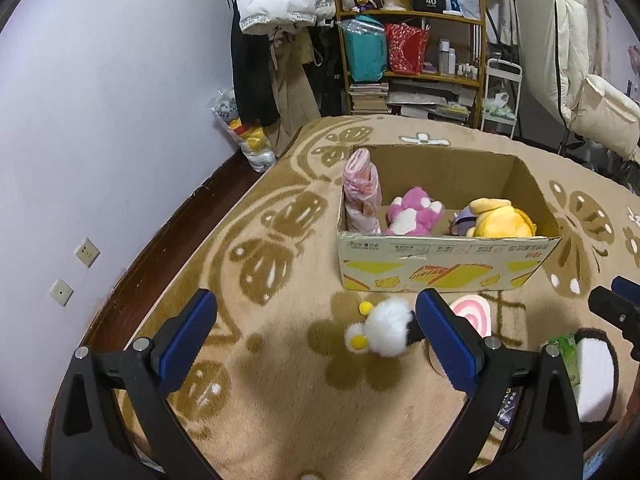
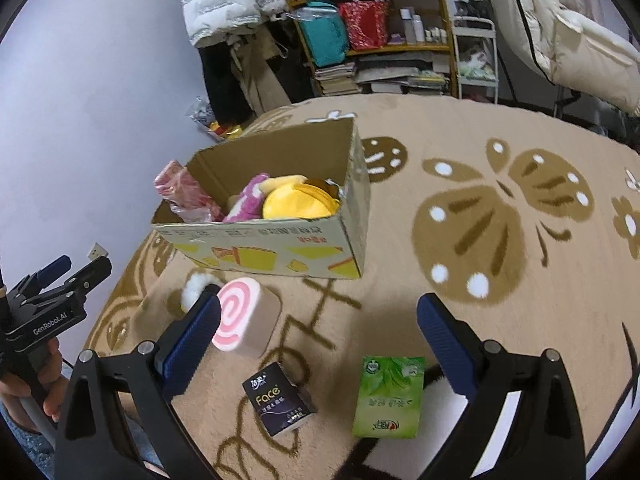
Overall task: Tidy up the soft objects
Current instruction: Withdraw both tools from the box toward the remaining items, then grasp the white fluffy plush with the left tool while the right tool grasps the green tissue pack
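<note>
A cardboard box (image 1: pixel 440 258) stands on the carpet and holds a pink wrapped bundle (image 1: pixel 362 194), a pink plush (image 1: pixel 416 212) and a yellow plush (image 1: pixel 502 218); the box also shows in the right wrist view (image 2: pixel 280 248). A white fluffy toy (image 1: pixel 386 326) with yellow pompoms lies in front of the box, between my open left gripper's (image 1: pixel 316 316) fingers but beyond them. A pink swirl roll cushion (image 2: pixel 244 322) lies beside it. My right gripper (image 2: pixel 320 320) is open and empty above a black tissue pack (image 2: pixel 280 400) and a green tissue pack (image 2: pixel 390 396).
The beige carpet (image 2: pixel 500 220) with brown butterfly patterns covers the floor. A shelf (image 1: pixel 416 40) with bags and books, hanging coats and a white cart stand at the back. A plastic bag of toys (image 1: pixel 248 132) leans by the wall at left.
</note>
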A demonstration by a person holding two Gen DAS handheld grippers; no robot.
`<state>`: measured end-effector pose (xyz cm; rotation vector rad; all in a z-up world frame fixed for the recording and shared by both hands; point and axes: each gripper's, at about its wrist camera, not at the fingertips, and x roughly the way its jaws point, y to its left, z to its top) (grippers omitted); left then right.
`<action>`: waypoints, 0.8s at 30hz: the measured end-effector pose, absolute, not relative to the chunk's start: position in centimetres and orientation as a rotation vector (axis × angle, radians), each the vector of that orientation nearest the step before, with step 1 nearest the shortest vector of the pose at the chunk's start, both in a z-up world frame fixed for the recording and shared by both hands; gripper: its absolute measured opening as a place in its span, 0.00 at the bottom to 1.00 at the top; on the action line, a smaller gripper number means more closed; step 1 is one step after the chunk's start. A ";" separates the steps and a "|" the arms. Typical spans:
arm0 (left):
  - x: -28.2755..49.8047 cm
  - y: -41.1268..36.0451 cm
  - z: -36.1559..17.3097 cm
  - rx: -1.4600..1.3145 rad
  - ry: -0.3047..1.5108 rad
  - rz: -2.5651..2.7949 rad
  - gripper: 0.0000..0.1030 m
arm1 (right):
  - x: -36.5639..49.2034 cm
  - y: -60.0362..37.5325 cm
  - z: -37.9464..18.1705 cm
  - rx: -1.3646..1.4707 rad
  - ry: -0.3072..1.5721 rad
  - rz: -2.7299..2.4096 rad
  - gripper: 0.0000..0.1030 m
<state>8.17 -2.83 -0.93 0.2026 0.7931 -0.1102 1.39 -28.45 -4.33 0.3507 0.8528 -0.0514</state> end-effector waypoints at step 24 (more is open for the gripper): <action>11.5 -3.3 -5.4 0.239 0.952 -0.123 0.96 | 3.2 -29.5 -9.7 0.389 1.048 -0.120 1.00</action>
